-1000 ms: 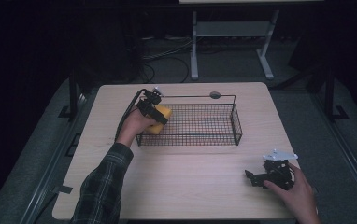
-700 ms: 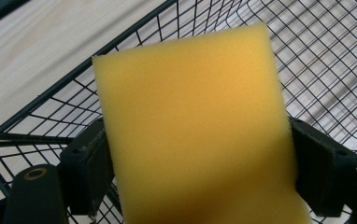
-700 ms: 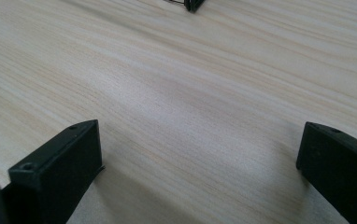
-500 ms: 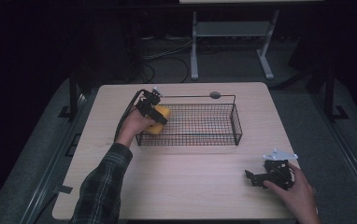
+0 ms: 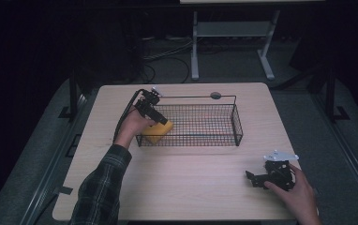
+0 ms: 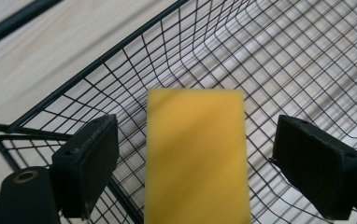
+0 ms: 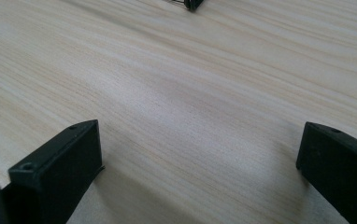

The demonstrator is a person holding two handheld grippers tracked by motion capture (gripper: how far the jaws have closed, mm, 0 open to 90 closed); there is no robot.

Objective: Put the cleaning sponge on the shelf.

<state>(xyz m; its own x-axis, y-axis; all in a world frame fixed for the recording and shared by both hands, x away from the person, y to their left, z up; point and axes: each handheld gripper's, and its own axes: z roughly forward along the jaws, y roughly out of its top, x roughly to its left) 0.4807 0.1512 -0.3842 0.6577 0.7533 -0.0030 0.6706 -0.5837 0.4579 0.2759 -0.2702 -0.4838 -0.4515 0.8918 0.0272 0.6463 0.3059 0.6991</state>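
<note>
The left gripper (image 6: pixel 195 154), jaws apart, straddles a yellow rectangular foam sponge (image 6: pixel 196 158) inside the black wire basket (image 5: pixel 235 123); the right gripper (image 7: pixel 200 172) rests spread on the pale wooden table (image 7: pixel 176 84).

**Room around the two grippers**

The left gripper (image 6: pixel 193 154) is hemmed by basket (image 5: pixel 235 123) mesh ahead and beside it, with a yellow block (image 6: pixel 195 154) between its spread jaws. Bare table (image 7: pixel 176 93) lies ahead of the right gripper (image 7: pixel 200 158).

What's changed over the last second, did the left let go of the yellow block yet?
The yellow block has dropped lower into the wire basket, and the left gripper now stands open around it, apparently released. The right gripper stayed open on the table.
</note>
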